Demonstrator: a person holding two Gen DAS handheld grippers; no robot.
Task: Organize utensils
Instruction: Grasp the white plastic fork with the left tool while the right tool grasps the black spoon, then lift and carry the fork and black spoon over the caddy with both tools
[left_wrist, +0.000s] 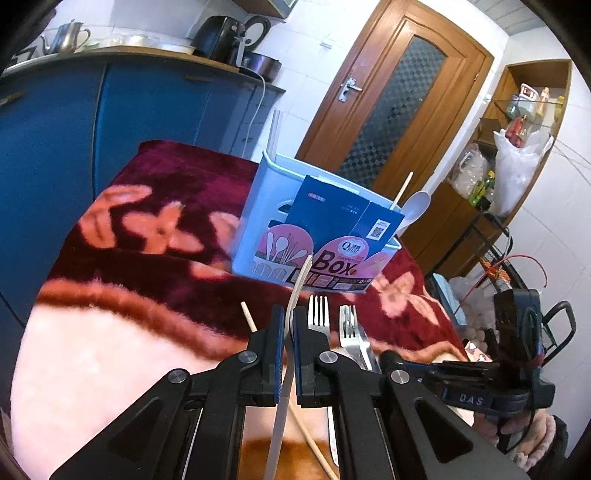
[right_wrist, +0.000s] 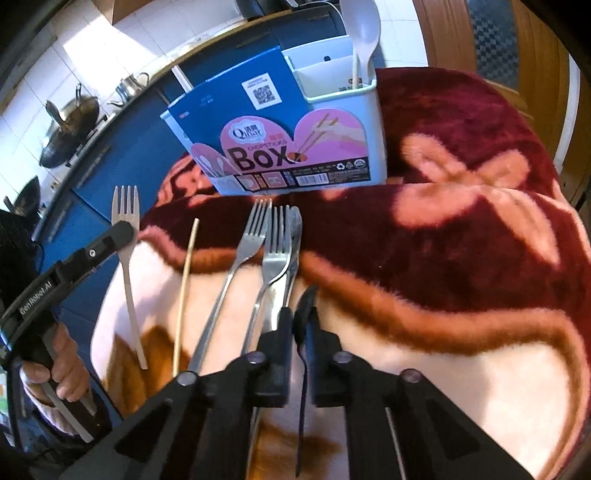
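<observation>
The left gripper (left_wrist: 288, 325) is clamped on a pale fork (left_wrist: 300, 280), lifted off the blanket with its tines pointing toward the holder; the same fork (right_wrist: 125, 218) shows in the right wrist view, pinched in a tool whose side reads "GenRobot.AI". The right gripper (right_wrist: 298, 325) is closed on a dark spoon (right_wrist: 306, 306), whose thin handle runs back between the fingers; in the left view its body carries the letters "DAS". On the red and pink floral blanket (right_wrist: 461, 240) lie two metal forks (right_wrist: 275, 251), a knife (right_wrist: 294, 229) just beside them and a single wooden chopstick (right_wrist: 186, 280). Behind them stands the light blue utensil holder (right_wrist: 376, 122), its card label printed "Qlluar", "CHOPSTICKS" and "Box", with a QR code on the blue card above. A white spoon (right_wrist: 365, 29) and a chopstick stand in its end compartment.
</observation>
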